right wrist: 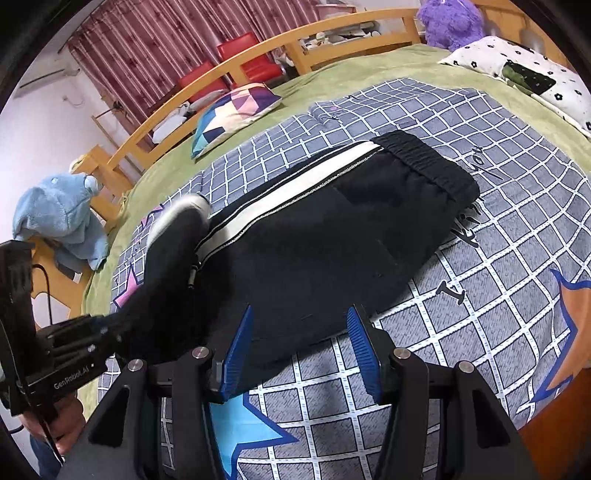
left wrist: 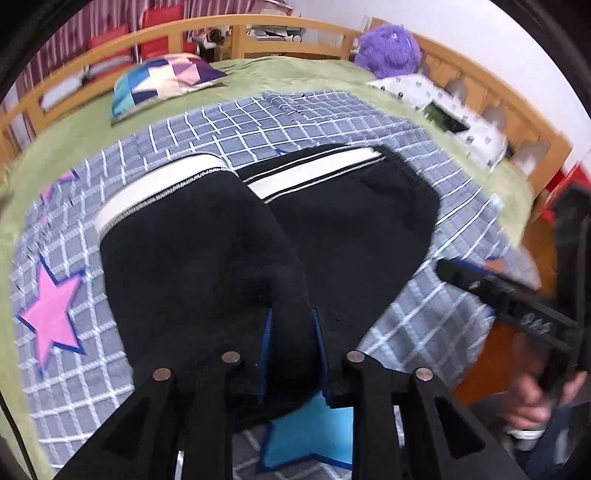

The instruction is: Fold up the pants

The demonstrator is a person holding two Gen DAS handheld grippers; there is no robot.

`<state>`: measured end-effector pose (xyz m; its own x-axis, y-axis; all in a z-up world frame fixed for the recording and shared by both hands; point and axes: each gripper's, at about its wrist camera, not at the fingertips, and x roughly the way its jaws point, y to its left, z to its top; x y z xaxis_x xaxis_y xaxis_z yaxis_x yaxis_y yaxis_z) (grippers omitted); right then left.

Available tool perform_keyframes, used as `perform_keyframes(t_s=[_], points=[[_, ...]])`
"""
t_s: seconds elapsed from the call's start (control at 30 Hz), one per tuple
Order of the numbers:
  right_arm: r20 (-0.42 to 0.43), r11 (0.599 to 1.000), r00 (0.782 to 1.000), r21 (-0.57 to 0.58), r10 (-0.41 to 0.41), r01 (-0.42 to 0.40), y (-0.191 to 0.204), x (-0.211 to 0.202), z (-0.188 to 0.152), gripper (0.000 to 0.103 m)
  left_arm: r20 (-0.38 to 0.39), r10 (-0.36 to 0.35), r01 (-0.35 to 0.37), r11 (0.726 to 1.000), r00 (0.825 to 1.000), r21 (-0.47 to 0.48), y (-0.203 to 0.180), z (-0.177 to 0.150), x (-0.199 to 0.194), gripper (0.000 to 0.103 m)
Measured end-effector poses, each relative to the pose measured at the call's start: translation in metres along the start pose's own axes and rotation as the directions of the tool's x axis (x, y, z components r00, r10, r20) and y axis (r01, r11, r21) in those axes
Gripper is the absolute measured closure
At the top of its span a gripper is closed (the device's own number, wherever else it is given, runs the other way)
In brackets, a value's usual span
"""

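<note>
Black pants (right wrist: 332, 236) with a white side stripe (right wrist: 295, 192) lie on a grey checked blanket (right wrist: 480, 314), waistband (right wrist: 424, 158) at the far right. My left gripper (left wrist: 291, 332) is shut on a bunched fold of the black pants (left wrist: 207, 266) and holds the leg end lifted over the rest. It also shows in the right wrist view (right wrist: 110, 332) at the left, gripping the fabric. My right gripper (right wrist: 303, 347) is open and empty, just at the near edge of the pants. It shows in the left wrist view (left wrist: 480, 284) at the right.
The blanket lies on a green bed (right wrist: 332, 74) with a wooden rail (right wrist: 258, 48). A colourful pillow (right wrist: 236, 110), a purple plush (right wrist: 450, 22), a white flowered pillow (right wrist: 517, 70) and a blue plush (right wrist: 55, 218) sit around the edges.
</note>
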<state>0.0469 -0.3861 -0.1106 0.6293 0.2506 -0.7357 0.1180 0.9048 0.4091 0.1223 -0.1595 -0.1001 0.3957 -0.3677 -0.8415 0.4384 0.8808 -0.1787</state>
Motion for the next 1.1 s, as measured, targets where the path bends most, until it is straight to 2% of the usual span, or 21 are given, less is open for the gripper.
perform_keyframes(t_s=[0.03, 0.07, 0.1, 0.17, 0.3, 0.43, 0.57, 0.73, 0.77, 0.8, 0.87, 0.97, 1.1], points=[[0.002, 1.0, 1.0, -0.004, 0.016, -0.016, 0.0, 0.001, 0.0, 0.05, 0.015, -0.043, 0.043, 0.999, 0.999, -0.022, 0.003, -0.002, -0.006, 0.075], [0.0, 0.999, 1.0, -0.01, 0.031, -0.031, 0.003, 0.003, 0.001, 0.05, 0.036, -0.073, 0.075, 0.996, 0.997, -0.039, 0.006, -0.004, -0.013, 0.065], [-0.007, 0.999, 0.999, -0.015, 0.045, -0.046, 0.006, 0.007, 0.002, 0.05, 0.065, -0.085, 0.089, 0.994, 0.994, -0.059, 0.01, -0.007, -0.021, 0.05], [-0.023, 0.997, 0.997, -0.018, 0.077, -0.078, 0.013, 0.016, 0.003, 0.05, 0.128, -0.054, 0.066, 0.994, 0.99, -0.092, 0.017, -0.012, -0.038, 0.042], [-0.077, 0.989, 0.986, -0.009, 0.146, -0.147, 0.028, 0.039, 0.006, 0.05, 0.199, 0.029, -0.001, 0.99, 0.98, -0.142, 0.037, -0.019, -0.062, 0.042], [-0.153, 0.986, 0.976, -0.018, 0.158, -0.163, 0.049, 0.075, 0.008, 0.05, 0.195, 0.122, -0.074, 0.969, 0.973, -0.236, 0.073, -0.028, -0.072, 0.042], [-0.226, 0.983, 0.956, 0.032, 0.185, -0.182, 0.057, 0.111, 0.007, 0.05, 0.181, 0.11, -0.04, 0.935, 0.977, -0.351, 0.111, -0.03, -0.075, 0.042], [-0.28, 0.96, 0.918, 0.103, 0.281, -0.262, 0.067, 0.146, 0.009, 0.052, 0.148, 0.101, -0.024, 0.891, 0.984, -0.453, 0.14, -0.031, -0.062, 0.042], [-0.291, 0.958, 0.913, 0.107, 0.287, -0.267, 0.071, 0.151, 0.008, 0.076, 0.138, 0.101, -0.027, 0.888, 0.985, -0.459, 0.142, -0.031, -0.059, 0.042], [-0.302, 0.954, 0.905, 0.106, 0.3, -0.281, 0.075, 0.154, 0.007, 0.089, 0.131, 0.104, -0.032, 0.887, 0.986, -0.461, 0.142, -0.031, -0.056, 0.042], [-0.267, 0.95, 0.912, 0.076, 0.311, -0.302, 0.084, 0.144, 0.01, 0.093, 0.124, 0.119, -0.05, 0.889, 0.985, -0.456, 0.14, -0.03, -0.053, 0.042], [-0.18, 0.932, 0.917, -0.004, 0.355, -0.362, 0.102, 0.106, 0.03, 0.093, 0.111, 0.153, -0.091, 0.897, 0.982, -0.433, 0.135, -0.029, -0.05, 0.042], [-0.099, 0.93, 0.952, -0.206, 0.29, -0.305, 0.116, 0.05, 0.08, 0.094, 0.091, 0.168, -0.119, 0.911, 0.982, -0.395, 0.129, -0.025, -0.044, 0.042]])
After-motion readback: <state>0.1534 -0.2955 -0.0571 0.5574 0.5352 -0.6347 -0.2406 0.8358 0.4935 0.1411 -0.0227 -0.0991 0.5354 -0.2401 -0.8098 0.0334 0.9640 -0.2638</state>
